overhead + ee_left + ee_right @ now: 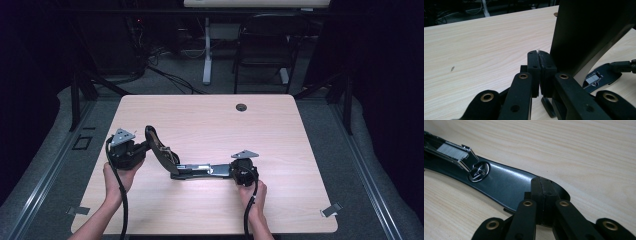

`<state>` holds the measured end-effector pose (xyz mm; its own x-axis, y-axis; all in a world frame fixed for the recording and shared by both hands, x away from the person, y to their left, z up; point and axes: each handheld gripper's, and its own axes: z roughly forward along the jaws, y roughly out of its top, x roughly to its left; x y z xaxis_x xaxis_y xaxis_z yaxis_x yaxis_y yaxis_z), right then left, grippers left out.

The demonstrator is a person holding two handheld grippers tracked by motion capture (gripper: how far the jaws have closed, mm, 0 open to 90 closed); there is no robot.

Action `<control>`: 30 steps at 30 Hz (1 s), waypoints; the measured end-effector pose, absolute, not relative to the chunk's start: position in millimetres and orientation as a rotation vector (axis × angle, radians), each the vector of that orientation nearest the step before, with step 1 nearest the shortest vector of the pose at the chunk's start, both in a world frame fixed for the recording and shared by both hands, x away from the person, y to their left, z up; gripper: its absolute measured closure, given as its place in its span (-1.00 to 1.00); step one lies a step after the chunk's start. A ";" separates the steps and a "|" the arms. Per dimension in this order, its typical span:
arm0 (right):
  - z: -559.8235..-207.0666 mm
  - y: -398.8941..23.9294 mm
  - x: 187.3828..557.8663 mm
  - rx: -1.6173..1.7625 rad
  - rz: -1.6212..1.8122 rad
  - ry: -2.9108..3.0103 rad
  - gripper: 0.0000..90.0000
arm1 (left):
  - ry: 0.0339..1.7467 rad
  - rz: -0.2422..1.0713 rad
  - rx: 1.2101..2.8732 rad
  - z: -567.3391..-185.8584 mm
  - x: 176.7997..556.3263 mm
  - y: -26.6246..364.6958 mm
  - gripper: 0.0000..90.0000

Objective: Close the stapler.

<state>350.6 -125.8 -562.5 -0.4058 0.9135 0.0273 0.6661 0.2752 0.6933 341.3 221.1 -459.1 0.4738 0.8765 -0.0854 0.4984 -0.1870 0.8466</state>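
Left gripper (539, 53): jaws closed pad to pad, nothing visible between them. In the left gripper view the closed tips stand just beside the raised black top arm of the stapler (584, 37), which rises as a broad dark slab immediately to their right; whether tip and arm touch cannot be told. In the high view this gripper (142, 146) sits at the table's left, held in the person's left hand (119, 175), its tips at the lower part of the tilted arm.

Right gripper (543, 185): jaws closed together, tips resting on or just over the glossy black end of the stapler's flat base (506, 187). No object is seen clamped between the pads. In the high view it (231, 171) lies at the base's right end, held by the right hand (252, 192).

Work object: a large black metal stapler, opened out (185, 165), near the middle of the light wood-grain table (210, 120), towards the person's edge. Its base lies flat, running left to right; its top arm (160, 147) stands tilted upward and leftward from the hinge. The silver staple channel (456, 152) and a round metal anvil plate (478, 172) show on the base.

Surroundings: a small round dark grommet (241, 107) at the far table edge, well apart from the work. A cable (120, 200) trails from each gripper towards the person. Beyond the table stand a dark folding chair (265, 45) and a white desk leg (207, 50). The raised arm blocks much of the left gripper view's right half.
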 end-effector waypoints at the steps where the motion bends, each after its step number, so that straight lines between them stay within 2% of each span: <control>1: -562.8 -125.5 350.7 1.425 0.899 2.170 1.00 | 1.158 0.538 1.835 -459.4 341.2 221.2 0.97; 7: -563.5 -126.0 350.9 1.436 0.922 2.161 1.00 | 1.164 0.529 1.826 -460.5 339.8 223.6 0.90; 30: -555.0 -119.8 351.8 1.419 0.941 2.151 1.00 | 1.193 0.513 1.795 -463.6 336.6 234.9 0.90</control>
<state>351.8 -119.8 -555.0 -0.4076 0.9124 0.0369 0.6465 0.2597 0.7174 336.6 234.9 -463.6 0.4499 0.8836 -0.1300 0.5136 -0.1369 0.8471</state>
